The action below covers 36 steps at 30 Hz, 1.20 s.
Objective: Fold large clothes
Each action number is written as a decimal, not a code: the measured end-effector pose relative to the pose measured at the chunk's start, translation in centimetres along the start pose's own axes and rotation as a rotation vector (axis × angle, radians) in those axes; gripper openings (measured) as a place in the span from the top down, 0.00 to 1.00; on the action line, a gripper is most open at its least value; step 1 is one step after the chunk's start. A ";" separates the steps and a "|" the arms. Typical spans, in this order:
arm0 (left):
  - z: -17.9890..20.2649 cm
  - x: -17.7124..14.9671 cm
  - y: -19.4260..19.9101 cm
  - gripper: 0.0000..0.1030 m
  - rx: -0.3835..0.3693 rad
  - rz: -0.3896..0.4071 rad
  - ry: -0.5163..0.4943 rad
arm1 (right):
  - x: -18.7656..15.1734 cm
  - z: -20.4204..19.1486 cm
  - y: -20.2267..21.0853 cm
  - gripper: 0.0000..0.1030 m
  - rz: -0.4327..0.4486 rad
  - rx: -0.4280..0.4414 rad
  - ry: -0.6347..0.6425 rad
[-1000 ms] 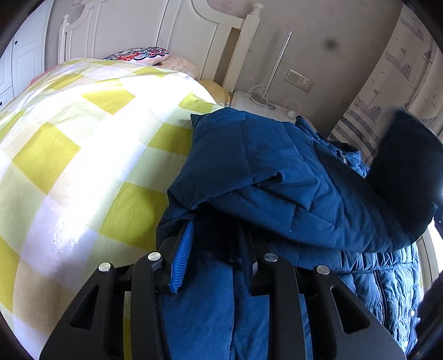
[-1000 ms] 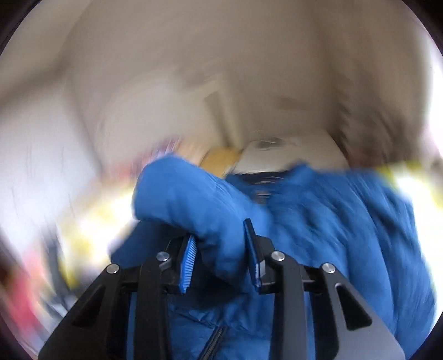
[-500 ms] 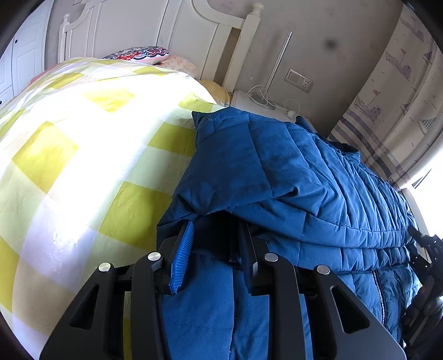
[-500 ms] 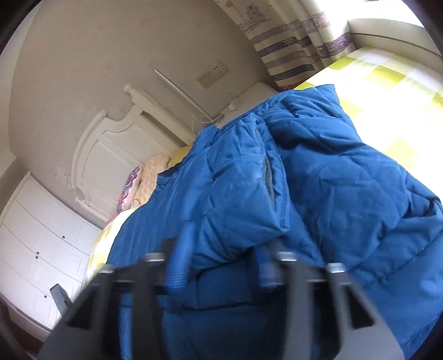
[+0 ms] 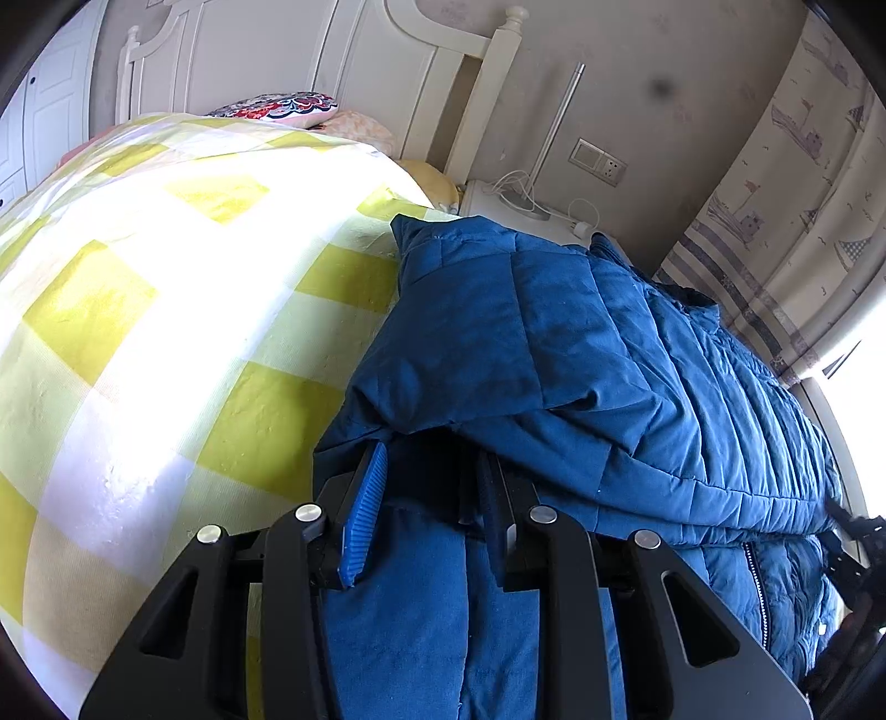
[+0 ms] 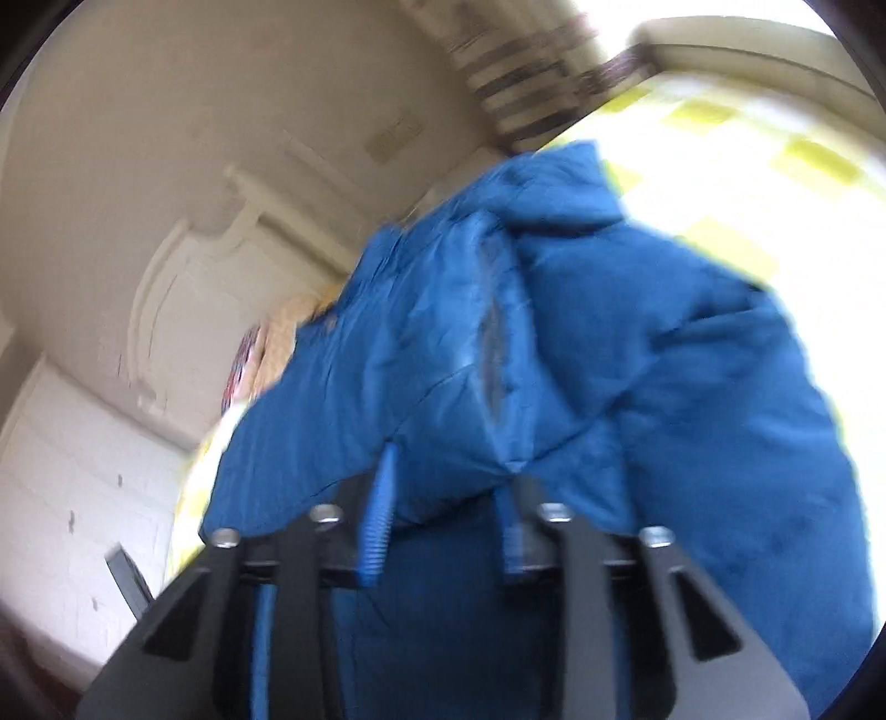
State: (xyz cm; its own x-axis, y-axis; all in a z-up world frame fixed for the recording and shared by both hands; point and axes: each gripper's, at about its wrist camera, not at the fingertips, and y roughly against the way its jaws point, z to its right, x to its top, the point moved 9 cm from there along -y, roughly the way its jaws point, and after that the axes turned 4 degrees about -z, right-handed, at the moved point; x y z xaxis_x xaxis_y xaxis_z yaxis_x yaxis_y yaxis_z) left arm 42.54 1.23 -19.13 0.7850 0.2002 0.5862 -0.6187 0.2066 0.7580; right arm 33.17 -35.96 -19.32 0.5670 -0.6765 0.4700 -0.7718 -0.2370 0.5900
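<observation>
On the checked bed [image 5: 166, 310], blue jacket [image 5: 609, 354] lengthwise toward headboard [image 5: 288, 50], left tongs [image 5: 426, 487] gripping it, right tongs [image 6: 448, 498] opening.

The sleeve [image 5: 531, 354] carried aloft a second ago now lies folded across the blue padded jacket [image 5: 747, 421]; the right hand-held gripper [image 6: 443, 493], its jaws opening, appears through the blur to have let it go.

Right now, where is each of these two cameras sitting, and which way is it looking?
Left wrist: rides on the left gripper, faces the blue jacket, checked bedspread, headboard.
Right wrist: on the right gripper, jaws opening around a jacket fold, tilted, blurred.
Shared: jacket, bedspread, headboard. No hand shows.
</observation>
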 end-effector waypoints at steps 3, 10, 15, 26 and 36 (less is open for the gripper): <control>0.0 0.0 0.0 0.78 0.005 0.000 -0.004 | 2.1 -0.9 4.7 0.55 0.209 -0.129 0.100; 0.0 0.0 0.0 0.78 0.002 0.000 -0.003 | 2.5 -9.6 0.9 0.48 0.172 -0.263 0.586; -0.2 0.1 0.5 0.78 -0.006 0.022 0.005 | 1.3 -5.1 -6.3 0.46 -0.029 -0.431 0.660; 6.1 5.7 8.1 0.57 -0.062 0.250 -0.079 | 1.9 -4.8 -7.1 0.45 -0.045 -0.427 0.646; 9.0 1.9 -2.1 0.05 0.121 -0.049 -0.212 | 1.5 -5.0 -6.9 0.42 -0.045 -0.412 0.644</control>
State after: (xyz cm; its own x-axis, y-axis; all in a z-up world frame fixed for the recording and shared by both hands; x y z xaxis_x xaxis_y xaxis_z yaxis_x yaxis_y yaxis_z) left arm 45.62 -7.45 -17.06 0.8106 -0.0153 0.5855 -0.5819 0.0926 0.8080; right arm 40.75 -31.89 -19.38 0.7485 -0.1020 0.6552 -0.6462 0.1098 0.7552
